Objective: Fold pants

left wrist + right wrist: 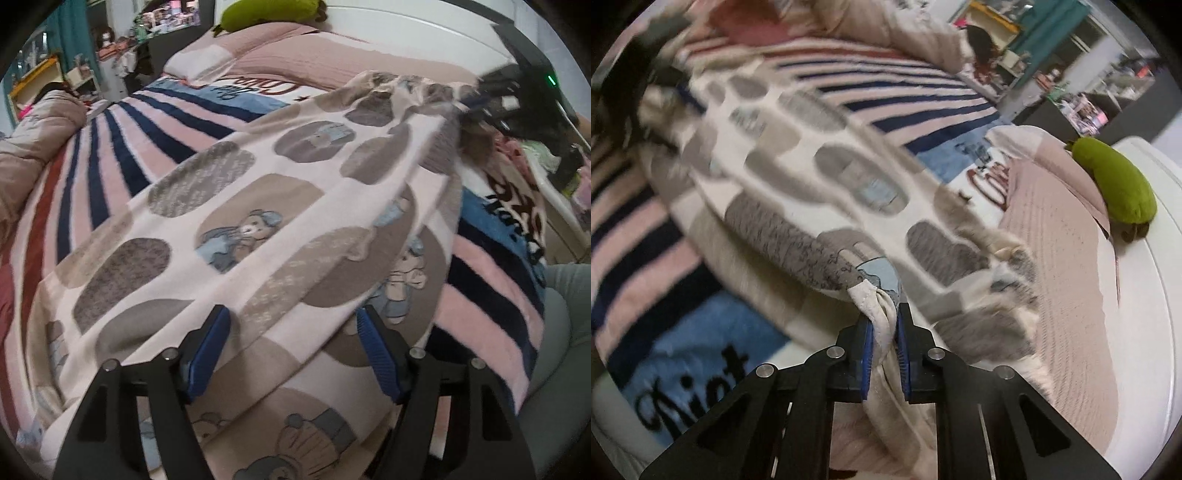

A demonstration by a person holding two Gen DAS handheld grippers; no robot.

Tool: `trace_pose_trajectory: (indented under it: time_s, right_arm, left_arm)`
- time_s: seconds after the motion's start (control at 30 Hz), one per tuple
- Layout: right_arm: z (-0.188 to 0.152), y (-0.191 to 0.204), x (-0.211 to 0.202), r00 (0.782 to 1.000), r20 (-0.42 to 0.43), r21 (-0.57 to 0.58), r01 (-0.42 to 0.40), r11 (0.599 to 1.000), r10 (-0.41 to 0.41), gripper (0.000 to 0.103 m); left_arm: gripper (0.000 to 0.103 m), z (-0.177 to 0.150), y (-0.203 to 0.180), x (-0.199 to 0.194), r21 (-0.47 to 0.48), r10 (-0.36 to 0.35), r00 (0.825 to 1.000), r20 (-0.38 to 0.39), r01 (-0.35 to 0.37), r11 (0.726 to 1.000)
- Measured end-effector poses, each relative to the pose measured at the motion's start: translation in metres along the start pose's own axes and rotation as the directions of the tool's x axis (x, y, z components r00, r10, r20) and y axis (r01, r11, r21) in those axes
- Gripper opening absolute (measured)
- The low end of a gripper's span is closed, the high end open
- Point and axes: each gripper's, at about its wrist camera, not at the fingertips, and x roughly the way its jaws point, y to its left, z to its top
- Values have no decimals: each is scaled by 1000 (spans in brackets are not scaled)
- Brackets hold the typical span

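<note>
Left tongs (293,354): fingers wide apart, holding nothing; the cloth lies between and under the blue pads (207,354).
Right tongs (884,354): clamped on a bunched hem of the pajama pants (812,162), low centre of the right view.
Pajama pants: bear-and-oval print, stretched across the striped blanket (122,147) on the bed, running from lower centre to upper right in the left view.
Green plush (1115,184): right edge, on the pillow.

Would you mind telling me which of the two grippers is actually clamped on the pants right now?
The right gripper: its jaws pinch a bunched edge of the pants. The left gripper has its jaws spread wide, clamping nothing.
</note>
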Motion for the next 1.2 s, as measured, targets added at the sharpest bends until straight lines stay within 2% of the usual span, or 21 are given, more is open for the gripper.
trace_pose_trajectory:
  time_s: [0.1,0.2,0.27,0.3,0.33,0.4,0.47,0.53,0.67,0.8,0.93,1.03,1.07,1.1,1.17,1.2]
  right_arm:
    - [17,-16,-1,1000,13,57,4,998,-4,6]
    - [31,-25,3,1000,6,89,13,996,-14,6]
    - [39,-29,7,1000,-1,96,28,995,-28,6]
    - [43,-31,10,999,-2,104,32,994,-32,6]
    - [46,-34,12,999,-1,116,32,993,-32,6]
    - [50,-37,16,1000,-1,131,31,991,-31,6]
    - [55,-41,22,999,-2,140,36,990,-36,6]
    - [61,-46,29,999,0,156,36,987,-36,6]
    - [75,-61,44,999,-3,190,40,981,-41,6]
    - [92,-79,63,999,-25,204,40,978,-35,6]
    - [109,-92,96,997,-76,214,9,977,8,6]
    - [115,-96,125,991,-122,237,-30,971,60,7]
    - [114,-96,132,988,-132,246,-40,968,75,10]
    - [114,-96,137,987,-138,256,-49,965,87,20]
    - [112,-99,142,984,-154,274,-44,961,89,36]
    - [112,-101,139,985,-149,277,-39,960,83,43]
  left_arm:
    - [68,4,-4,4,21,3,1000,1,-3,1000]
    - [68,7,-5,10,40,90,996,-8,-89,995]
    - [54,9,-1,12,27,143,990,-15,-143,989]
    - [33,11,3,12,12,149,989,-16,-149,989]
    - [18,12,9,11,-11,145,989,-15,-145,989]
    - [5,15,20,6,-63,136,991,4,-135,989]
    - [2,20,30,0,-92,162,986,35,-158,983]
    - [1,28,43,-6,-132,208,976,71,-197,971]
    - [1,44,62,-5,-166,222,970,99,-204,965]
    - [1,64,78,3,-171,282,955,94,-263,949]
    - [1,85,98,19,-160,382,920,86,-365,917]
    - [3,90,119,42,-188,395,917,56,-378,906]
    - [3,88,122,50,-193,393,919,43,-378,905]
    - [4,84,123,56,-191,389,921,30,-377,906]
    - [11,79,122,57,-186,385,923,20,-375,908]
    - [24,78,121,51,-196,385,922,38,-371,908]
